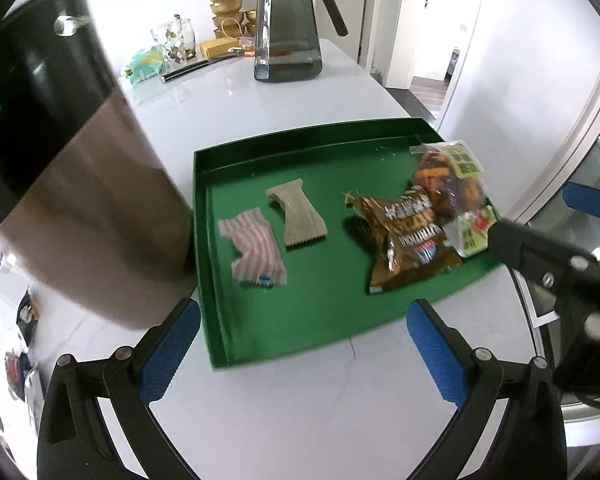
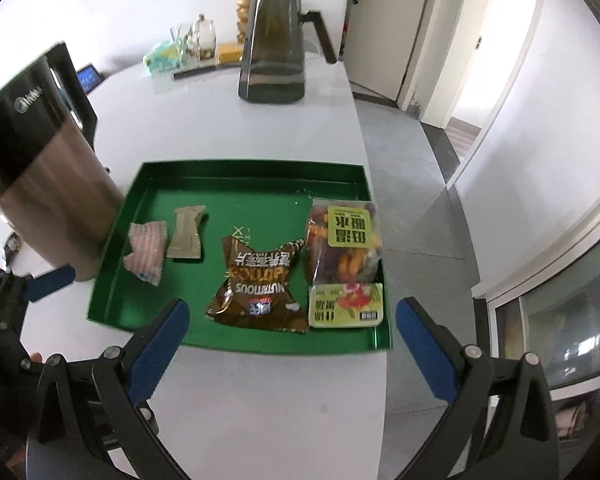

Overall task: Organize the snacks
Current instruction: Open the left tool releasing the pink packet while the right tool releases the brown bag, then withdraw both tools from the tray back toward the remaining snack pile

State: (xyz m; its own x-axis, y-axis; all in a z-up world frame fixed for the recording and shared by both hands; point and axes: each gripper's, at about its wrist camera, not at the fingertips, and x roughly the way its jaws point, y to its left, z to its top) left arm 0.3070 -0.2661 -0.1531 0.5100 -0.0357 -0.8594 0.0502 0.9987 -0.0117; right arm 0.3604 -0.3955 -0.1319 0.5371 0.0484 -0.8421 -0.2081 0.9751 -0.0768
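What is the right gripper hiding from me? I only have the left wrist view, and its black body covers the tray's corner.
Observer: A small yellow-green packet lies flat in the near right corner of the green tray, next to the clear mixed-snack bag.
Operator: Is that gripper carrying anything?
Observer: No. The right gripper has its jaws wide open with nothing between them.
Operator: Anything behind the kettle? It fills my left side.
Observer: A small device with a blue screen sits on the counter behind the kettle.
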